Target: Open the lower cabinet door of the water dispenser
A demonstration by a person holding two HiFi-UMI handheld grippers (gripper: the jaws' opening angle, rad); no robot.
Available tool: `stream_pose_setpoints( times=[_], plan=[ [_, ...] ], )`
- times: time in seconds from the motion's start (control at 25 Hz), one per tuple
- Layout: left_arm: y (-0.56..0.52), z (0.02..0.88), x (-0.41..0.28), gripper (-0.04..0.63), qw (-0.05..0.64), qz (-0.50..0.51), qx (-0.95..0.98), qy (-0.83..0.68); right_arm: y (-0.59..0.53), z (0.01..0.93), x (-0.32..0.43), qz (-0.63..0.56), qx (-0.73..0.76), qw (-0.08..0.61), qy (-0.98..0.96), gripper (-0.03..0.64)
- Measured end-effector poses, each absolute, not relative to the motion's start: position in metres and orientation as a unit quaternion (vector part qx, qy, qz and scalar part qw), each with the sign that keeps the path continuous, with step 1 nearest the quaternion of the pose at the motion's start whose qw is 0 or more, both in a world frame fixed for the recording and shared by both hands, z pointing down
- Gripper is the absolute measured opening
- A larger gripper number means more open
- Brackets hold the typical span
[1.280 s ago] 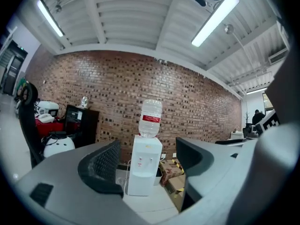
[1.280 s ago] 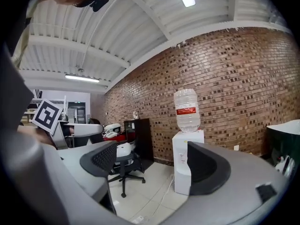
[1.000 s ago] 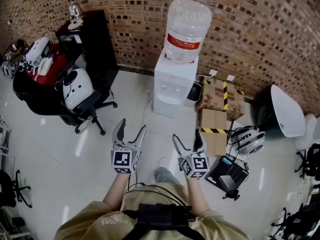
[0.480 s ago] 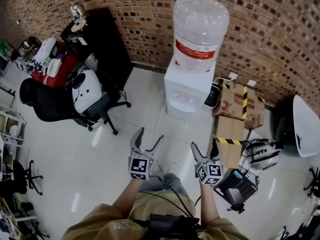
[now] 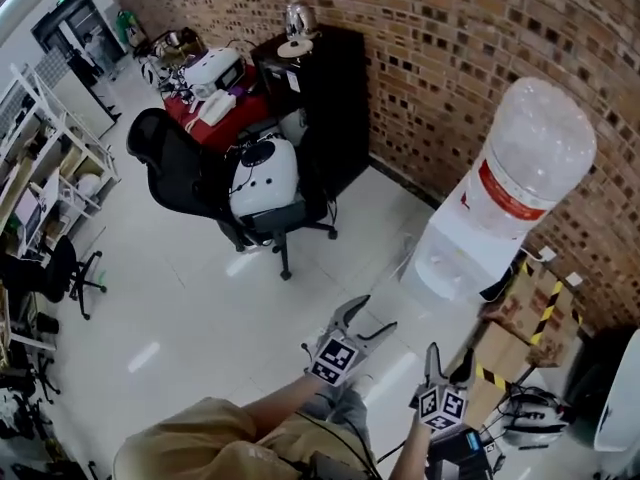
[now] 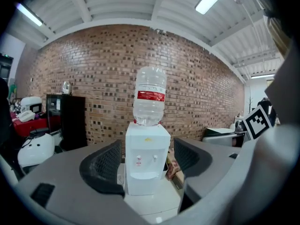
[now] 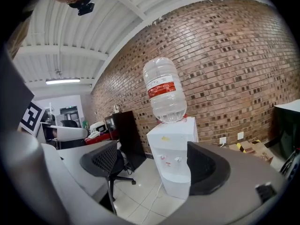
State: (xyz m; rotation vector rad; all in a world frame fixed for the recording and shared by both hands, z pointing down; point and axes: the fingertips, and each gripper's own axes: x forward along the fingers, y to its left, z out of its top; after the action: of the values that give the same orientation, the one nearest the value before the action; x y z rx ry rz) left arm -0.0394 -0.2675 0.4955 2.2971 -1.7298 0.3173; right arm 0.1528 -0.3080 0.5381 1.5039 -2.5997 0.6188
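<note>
Where a long brick wall [image 5: 450,48] meets a glossy white floor [image 5: 180,298], a black cabinet [image 5: 335,108] stands against the bricks, with a black office chair [image 5: 190,173] in front of it. Further right along the wall, a white water dispenser [image 5: 447,260] stands on the floor with a clear bottle [image 5: 525,163] upturned on top. Striped cardboard boxes [image 5: 535,303] lie just beside it. Nearest the viewer, the left gripper [image 5: 368,318] and the right gripper [image 5: 447,361] both point toward the dispenser, well apart from it. Each has its jaws spread wide, holding nothing.
</note>
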Motion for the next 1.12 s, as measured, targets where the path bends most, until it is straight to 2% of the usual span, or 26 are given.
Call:
stream_pose_setpoints(
  times=[0.32,0.6,0.8,1.12],
  plan=[
    [-0.284,0.519,-0.072,0.336,0.14,0.134,0.79,-0.582,-0.333,0.553,0.097,0.177,0.469,0.051,-0.864,0.476],
    [-0.324,0.575,-0.049,0.336,0.149,0.139,0.802,-0.562,-0.357,0.62,0.134,0.165,0.486,0.085,-0.854,0.469],
    [-0.348,0.675,-0.042,0.336,0.126,0.148,0.823,-0.534,-0.373,0.727,0.144,0.152,0.498,0.102,-0.848,0.469],
    [-0.391,0.865,-0.048,0.336,0.138,0.149,0.824,-0.529,-0.429,0.937,0.161,0.149,0.522,0.129,-0.83,0.469]
  ],
)
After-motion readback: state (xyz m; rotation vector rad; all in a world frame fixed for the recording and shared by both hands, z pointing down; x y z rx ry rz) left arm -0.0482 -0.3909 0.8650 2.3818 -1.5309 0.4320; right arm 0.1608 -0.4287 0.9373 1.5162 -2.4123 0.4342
